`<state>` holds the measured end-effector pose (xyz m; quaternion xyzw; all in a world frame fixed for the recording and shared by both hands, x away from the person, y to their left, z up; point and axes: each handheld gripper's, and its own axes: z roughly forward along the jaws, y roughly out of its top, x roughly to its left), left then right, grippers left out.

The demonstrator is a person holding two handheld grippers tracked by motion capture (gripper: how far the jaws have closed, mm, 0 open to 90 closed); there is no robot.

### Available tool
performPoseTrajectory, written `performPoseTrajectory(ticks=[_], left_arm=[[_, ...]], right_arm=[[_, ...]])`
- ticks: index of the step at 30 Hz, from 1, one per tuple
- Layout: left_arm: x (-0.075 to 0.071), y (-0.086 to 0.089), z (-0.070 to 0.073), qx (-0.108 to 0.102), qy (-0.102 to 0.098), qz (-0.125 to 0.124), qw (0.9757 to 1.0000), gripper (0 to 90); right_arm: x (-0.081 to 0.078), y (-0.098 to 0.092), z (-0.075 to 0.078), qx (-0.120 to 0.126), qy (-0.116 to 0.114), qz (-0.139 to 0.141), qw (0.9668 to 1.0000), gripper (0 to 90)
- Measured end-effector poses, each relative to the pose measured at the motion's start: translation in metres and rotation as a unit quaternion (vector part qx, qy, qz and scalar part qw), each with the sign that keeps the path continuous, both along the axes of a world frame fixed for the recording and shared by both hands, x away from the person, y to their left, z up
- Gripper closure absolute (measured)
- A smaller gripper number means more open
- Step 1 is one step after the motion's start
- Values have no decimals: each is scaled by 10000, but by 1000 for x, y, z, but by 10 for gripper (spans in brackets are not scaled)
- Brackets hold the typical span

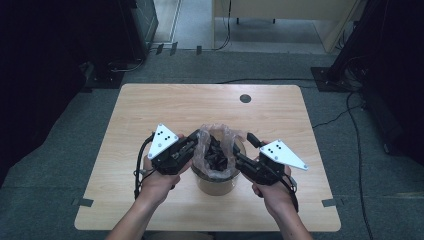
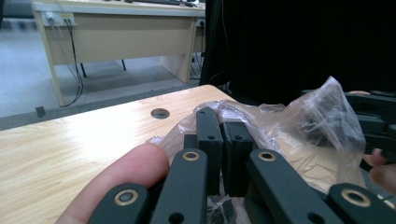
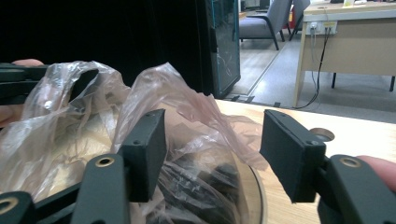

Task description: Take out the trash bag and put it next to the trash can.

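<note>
Keep your left gripper clenched on the plastic bag's nine-o'clock rim; your right gripper (jaws apart, released) should re-pinch at three o'clock over the bin.

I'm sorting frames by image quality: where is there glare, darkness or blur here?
High view: the wooden table is evenly lit, the surroundings dark. Left gripper view: window glare on the tabletop, and the near thumb and left claw look soft. Right gripper view: the clear plastic bag glints, black backdrop behind it, and the right claw is slightly soft.
</note>
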<state>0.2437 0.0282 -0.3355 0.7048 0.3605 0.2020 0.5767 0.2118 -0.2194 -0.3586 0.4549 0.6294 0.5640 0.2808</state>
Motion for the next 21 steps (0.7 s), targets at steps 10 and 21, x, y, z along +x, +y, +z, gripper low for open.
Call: performPoseTrajectory(ticks=[10,21], left_arm=[[2,-2,-3,62,36,-12,10000,877],[0,-11,-6,104,64,-117,9999,861]], right_arm=[[-21,-25,-2,33,29,-132,9999,354],[-37,-42,-9,352,263,-7,9990,323]])
